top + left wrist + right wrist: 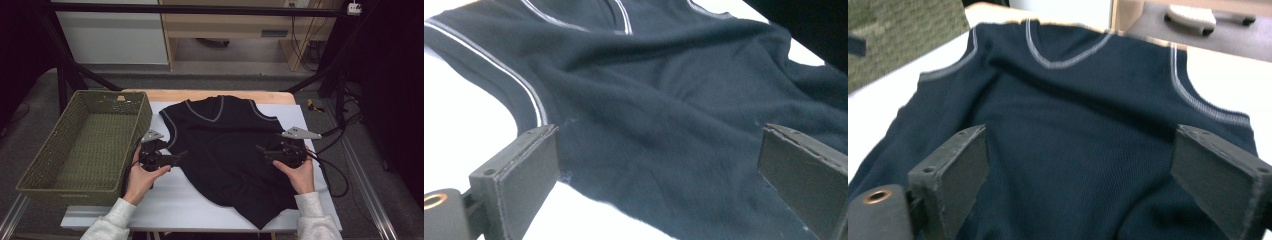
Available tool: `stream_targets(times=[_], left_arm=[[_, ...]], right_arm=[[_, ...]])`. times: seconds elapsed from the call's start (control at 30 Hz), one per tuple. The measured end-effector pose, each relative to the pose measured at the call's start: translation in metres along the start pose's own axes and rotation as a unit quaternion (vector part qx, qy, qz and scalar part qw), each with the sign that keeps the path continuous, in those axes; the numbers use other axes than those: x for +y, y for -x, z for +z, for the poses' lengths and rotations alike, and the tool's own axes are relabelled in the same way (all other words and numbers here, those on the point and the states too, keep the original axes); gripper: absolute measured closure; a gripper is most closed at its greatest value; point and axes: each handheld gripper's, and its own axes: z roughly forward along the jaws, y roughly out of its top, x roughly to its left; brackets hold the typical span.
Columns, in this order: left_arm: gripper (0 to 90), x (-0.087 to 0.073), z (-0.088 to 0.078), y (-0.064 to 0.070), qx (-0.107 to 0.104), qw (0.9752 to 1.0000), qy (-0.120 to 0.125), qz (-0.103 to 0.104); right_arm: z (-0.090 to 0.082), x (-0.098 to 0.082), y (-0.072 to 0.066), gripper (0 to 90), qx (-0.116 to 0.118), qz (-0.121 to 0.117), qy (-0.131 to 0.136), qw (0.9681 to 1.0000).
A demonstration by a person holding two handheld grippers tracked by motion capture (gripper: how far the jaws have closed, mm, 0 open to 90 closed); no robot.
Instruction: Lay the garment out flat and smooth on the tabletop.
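Observation:
A black sleeveless V-neck vest [230, 145] with grey trim lies spread on a white sheet [170, 200], neck toward the far side, its lower part rumpled. My left gripper [182, 157] is at the vest's left side seam, just below the armhole. In the left gripper view the gripper [659, 155] is open, with the vest [649, 100] lying between and beyond the jaws, untouched. My right gripper [260, 150] is over the vest's right side. In the right gripper view it [1080, 160] is also open above the fabric [1073, 100], with nothing pinched.
A green woven basket [95, 145] stands to the left of the sheet, close to my left hand. Cables [330, 175] trail off the table's right side. The wooden table edge [165, 95] runs behind the vest, and a black frame surrounds the table.

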Motion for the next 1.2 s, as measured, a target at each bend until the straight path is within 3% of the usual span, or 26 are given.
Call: stream_targets(times=[0.3, 0.37, 0.5, 0.63, 0.83, 1.2], left_arm=[[3.0, -0.030, 0.000, 0.023, -0.031, 0.9983, -0.027, 0.041], [3.5, -0.036, 0.002, 0.030, -0.045, 0.9974, -0.033, 0.045], [7.9, -0.044, 0.005, 0.046, -0.051, 0.9951, -0.048, 0.070], [10.9, -0.051, 0.012, 0.059, -0.057, 0.9935, -0.067, 0.072], [19.2, -0.060, 0.018, 0.066, -0.058, 0.9924, -0.080, 0.073], [38.7, -0.069, 0.030, 0.087, -0.069, 0.9883, -0.110, 0.079]], right_arm=[[-0.020, -0.020, -0.009, 9.2, 0.023, -0.001, -0.013, 0.9996], [-0.023, -0.024, -0.012, 10.4, 0.029, 0.000, -0.017, 0.9994], [-0.027, -0.035, -0.019, 15.3, 0.042, -0.007, -0.027, 0.9987], [-0.024, -0.044, -0.024, 22.3, 0.056, -0.009, -0.044, 0.9974], [-0.009, -0.056, -0.028, 30.2, 0.064, -0.019, -0.078, 0.9947], [0.007, -0.067, -0.029, 34.2, 0.063, -0.031, -0.119, 0.9904]])
